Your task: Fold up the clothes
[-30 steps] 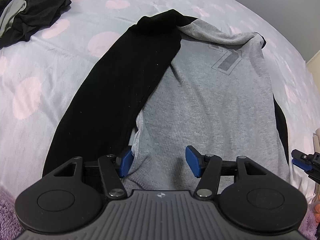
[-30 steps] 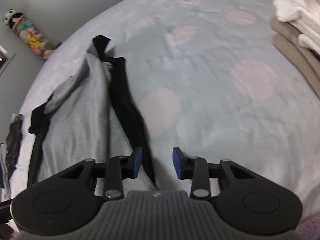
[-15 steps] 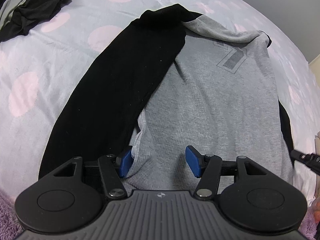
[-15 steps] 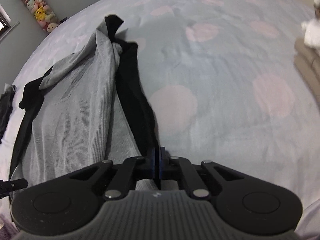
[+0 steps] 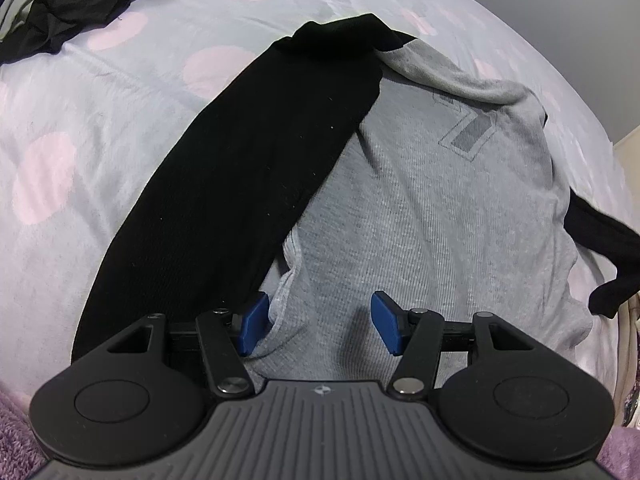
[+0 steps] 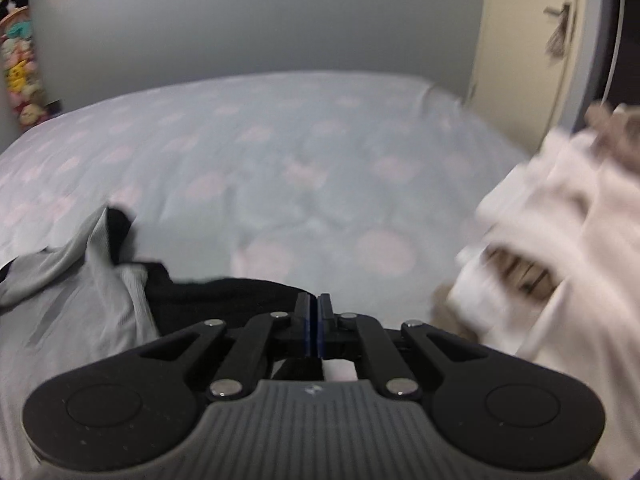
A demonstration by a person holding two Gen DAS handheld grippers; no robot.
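Note:
A grey shirt [image 5: 420, 208] with black sleeves lies spread on the spotted bed sheet [image 5: 100, 120]. One black sleeve [image 5: 240, 184] is folded slantwise across its body. My left gripper [image 5: 320, 328] hovers open over the near hem, its blue pads [image 5: 252, 326] apart with grey cloth below them. My right gripper [image 6: 314, 320] is shut on the end of the other black sleeve [image 6: 224, 296]. That same sleeve [image 5: 604, 240] shows in the left wrist view raised off the bed at the right edge. The right wrist view is blurred.
A heap of dark clothes [image 5: 60, 0] lies at the far left of the bed. A stack of white and beige clothes [image 6: 560, 220] sits to the right. Plush toys [image 6: 16, 60] hang by the grey wall, and a cream door [image 6: 532, 40] stands behind the bed.
My right gripper closed on the black sleeve's end, then rose and tipped upward, pulling the sleeve off the bed. The left gripper stayed over the hem, still open.

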